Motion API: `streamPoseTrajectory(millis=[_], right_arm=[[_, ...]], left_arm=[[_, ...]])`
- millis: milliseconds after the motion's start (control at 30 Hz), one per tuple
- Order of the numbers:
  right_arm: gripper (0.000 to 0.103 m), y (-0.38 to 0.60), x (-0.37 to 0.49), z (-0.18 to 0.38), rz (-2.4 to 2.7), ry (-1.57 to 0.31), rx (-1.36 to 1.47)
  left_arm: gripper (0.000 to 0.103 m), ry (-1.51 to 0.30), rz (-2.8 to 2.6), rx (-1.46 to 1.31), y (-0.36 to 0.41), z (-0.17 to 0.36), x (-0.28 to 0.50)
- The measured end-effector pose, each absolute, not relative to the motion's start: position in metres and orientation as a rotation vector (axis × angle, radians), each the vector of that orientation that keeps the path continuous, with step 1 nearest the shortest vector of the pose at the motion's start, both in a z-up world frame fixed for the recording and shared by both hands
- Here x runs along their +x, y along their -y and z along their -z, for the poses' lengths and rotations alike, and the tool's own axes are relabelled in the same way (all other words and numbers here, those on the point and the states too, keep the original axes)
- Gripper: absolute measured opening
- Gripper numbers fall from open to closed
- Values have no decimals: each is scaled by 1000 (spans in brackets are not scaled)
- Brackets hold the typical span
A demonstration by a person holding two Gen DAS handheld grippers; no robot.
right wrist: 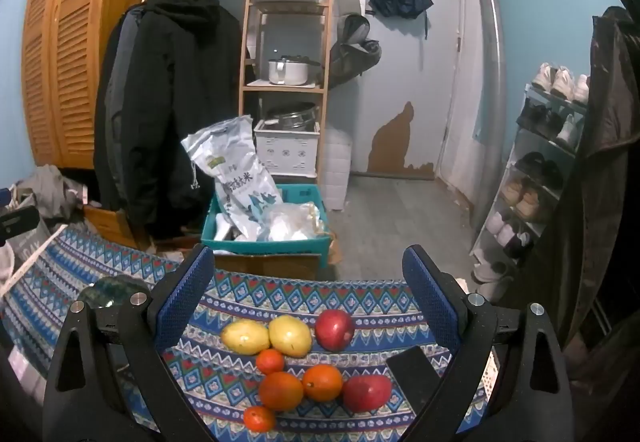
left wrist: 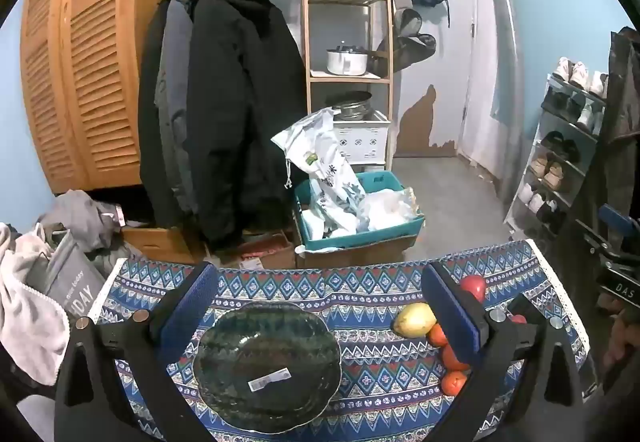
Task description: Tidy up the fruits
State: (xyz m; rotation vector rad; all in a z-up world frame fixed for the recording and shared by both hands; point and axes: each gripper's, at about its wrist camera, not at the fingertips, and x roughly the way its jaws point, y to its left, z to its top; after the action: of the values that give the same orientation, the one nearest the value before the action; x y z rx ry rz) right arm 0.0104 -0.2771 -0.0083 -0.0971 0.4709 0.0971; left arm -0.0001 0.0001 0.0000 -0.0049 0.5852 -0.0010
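A dark green glass plate (left wrist: 267, 366) with a white sticker lies empty on the patterned tablecloth (left wrist: 360, 298), below my open left gripper (left wrist: 318, 306). In the right wrist view the fruits sit in a cluster between the wide-apart fingers of my open right gripper (right wrist: 308, 292): two yellow lemons (right wrist: 245, 336) (right wrist: 290, 335), two red apples (right wrist: 334, 329) (right wrist: 366, 392) and several oranges (right wrist: 281, 391). Neither gripper touches anything. In the left wrist view a lemon (left wrist: 414, 319), an apple (left wrist: 473, 287) and oranges (left wrist: 454, 382) show to the right, partly behind the right finger. The plate's edge (right wrist: 114, 288) peeks out far left.
A black phone-like slab (right wrist: 412, 370) lies right of the fruit. Beyond the table's far edge stand a teal crate (left wrist: 360, 226) with bags, hanging coats (left wrist: 224, 114), a wooden shelf (left wrist: 348, 74) and a shoe rack (right wrist: 532, 178). Clothes pile up at the left (left wrist: 36, 282).
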Motion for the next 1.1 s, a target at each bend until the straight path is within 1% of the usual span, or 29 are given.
streamPoseTrajectory(millis=[1100], right_arm=[[93, 273, 11, 8, -97, -476, -105]], left_arm=[[102, -580, 10, -11, 0, 1, -4]])
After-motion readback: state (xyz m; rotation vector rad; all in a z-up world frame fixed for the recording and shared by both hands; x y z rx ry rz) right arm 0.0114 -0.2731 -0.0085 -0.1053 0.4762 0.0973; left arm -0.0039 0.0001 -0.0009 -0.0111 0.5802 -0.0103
